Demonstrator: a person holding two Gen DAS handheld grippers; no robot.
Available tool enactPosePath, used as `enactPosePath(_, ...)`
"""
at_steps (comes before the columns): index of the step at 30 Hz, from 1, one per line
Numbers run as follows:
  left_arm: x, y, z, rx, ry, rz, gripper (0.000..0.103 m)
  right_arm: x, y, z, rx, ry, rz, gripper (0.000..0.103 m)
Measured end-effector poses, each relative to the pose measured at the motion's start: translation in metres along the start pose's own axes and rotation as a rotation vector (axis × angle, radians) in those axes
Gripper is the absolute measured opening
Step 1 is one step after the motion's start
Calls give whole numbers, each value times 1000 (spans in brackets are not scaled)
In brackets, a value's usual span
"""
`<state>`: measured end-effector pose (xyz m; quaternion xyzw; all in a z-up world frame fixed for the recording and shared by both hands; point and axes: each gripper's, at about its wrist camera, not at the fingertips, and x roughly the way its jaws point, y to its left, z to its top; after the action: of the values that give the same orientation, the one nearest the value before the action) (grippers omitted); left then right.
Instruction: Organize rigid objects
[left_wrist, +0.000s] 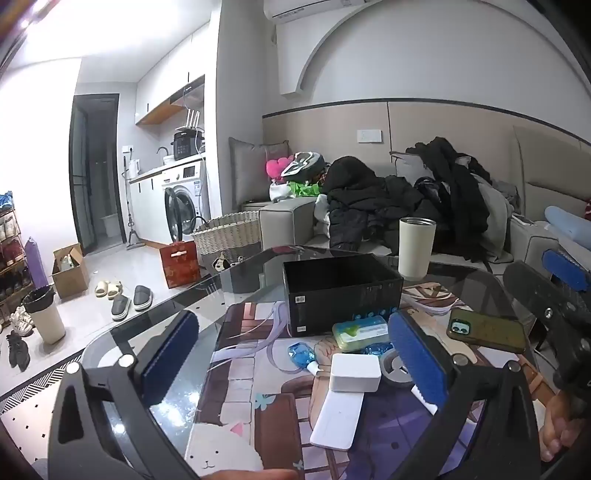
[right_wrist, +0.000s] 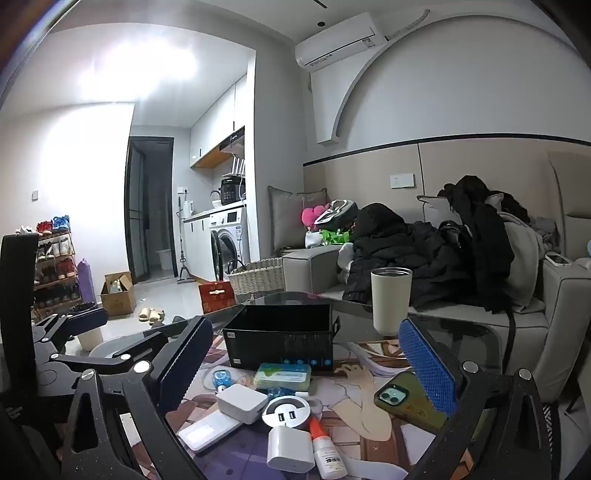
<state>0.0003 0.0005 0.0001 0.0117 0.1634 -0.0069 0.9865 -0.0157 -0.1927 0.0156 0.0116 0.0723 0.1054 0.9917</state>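
An open black box (left_wrist: 341, 291) (right_wrist: 280, 341) stands on the glass table. In front of it lie small items: a green case (left_wrist: 360, 332) (right_wrist: 282, 374), a white square adapter (left_wrist: 355, 372) (right_wrist: 242, 402), a white power bank (left_wrist: 338, 419) (right_wrist: 208, 430), a round USB hub (right_wrist: 286, 411), a white plug (right_wrist: 288, 448), a small bottle (right_wrist: 327, 452) and a phone (left_wrist: 485, 334) (right_wrist: 410, 400). My left gripper (left_wrist: 291, 362) is open above these items. My right gripper (right_wrist: 310, 373) is open too, over the same pile.
A cream tumbler (left_wrist: 414, 247) (right_wrist: 389, 301) stands behind the box near the table's far edge. A sofa piled with dark clothes (left_wrist: 406, 199) lies beyond. A wicker basket (left_wrist: 231, 232) and slippers (left_wrist: 131, 299) sit on the floor to the left.
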Motion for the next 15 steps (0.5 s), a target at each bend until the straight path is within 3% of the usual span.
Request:
enactPosePath(9, 19, 7, 5, -17, -11, -5, 103, 1, -1, -1, 9, 17, 0, 102)
enactPosePath(11, -2, 3, 0, -1, -42, -8, 103, 3, 0, -3, 0, 12, 3, 102)
enactPosePath(15, 0, 3, 0, 1, -38, -9, 103, -4, 2, 0, -4, 0, 6, 102)
